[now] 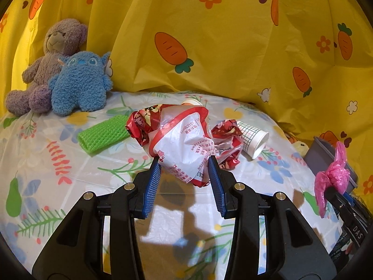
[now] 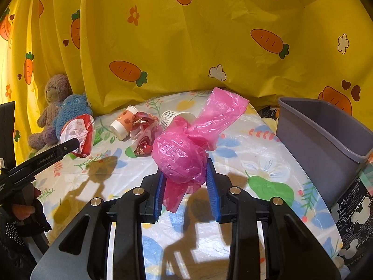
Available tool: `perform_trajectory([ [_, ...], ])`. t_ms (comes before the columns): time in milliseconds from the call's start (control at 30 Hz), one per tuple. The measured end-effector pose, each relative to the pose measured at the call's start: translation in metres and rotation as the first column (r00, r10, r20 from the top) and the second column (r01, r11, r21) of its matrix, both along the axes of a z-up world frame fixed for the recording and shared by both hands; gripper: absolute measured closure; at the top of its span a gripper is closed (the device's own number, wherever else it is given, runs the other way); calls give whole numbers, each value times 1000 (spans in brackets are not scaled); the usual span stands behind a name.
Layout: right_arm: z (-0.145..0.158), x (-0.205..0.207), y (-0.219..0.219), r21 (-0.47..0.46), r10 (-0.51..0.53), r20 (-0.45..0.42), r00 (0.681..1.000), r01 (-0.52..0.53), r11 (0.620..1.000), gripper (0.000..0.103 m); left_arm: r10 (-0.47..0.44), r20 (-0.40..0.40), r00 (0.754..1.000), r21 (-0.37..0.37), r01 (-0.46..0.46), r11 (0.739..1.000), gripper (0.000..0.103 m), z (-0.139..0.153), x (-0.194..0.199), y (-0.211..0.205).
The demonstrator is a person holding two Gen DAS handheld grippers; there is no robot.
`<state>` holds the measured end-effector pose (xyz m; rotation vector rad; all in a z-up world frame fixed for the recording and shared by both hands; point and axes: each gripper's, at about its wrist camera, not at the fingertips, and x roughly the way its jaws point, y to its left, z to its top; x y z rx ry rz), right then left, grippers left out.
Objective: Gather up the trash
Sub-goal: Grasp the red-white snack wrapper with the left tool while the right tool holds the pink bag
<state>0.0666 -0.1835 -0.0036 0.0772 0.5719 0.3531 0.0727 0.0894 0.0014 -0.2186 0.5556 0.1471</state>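
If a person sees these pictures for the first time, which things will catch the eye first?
First the pink plastic bag clamped in the right gripper, just left of the grey bin. Next the red-and-white bag pinched in the left gripper, lifted above the flowered tablecloth.

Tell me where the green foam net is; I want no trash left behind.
In the left wrist view, the green foam net lies on the table's left side, between the blue plush toy and the red-and-white wrapper.

"GenRobot.AI" on left gripper (image 2: 78, 143), "SUPPORTING" on black cloth (image 2: 359, 212)
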Motion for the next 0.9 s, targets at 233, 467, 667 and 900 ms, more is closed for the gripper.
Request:
perform_trajectory([
  [233,7,-13,-10,8,-15,26,1000,15,1000,70,-46,20,999,31,46,998,62,7,-11,-25],
  [467,13,-20,-21,8,-44,44,998,44,999,70,-96,37,995,50,94,994,62,13,-16,-49],
  [667,14,-23,-33,14,-64,52,997,63,998,70,-136,41,990,62,134,989,62,16,-13,-67],
  [900,14,-22,-45,14,-85,57,995,84,996,70,-173,45,984,72,170,983,62,19,-6,-85],
])
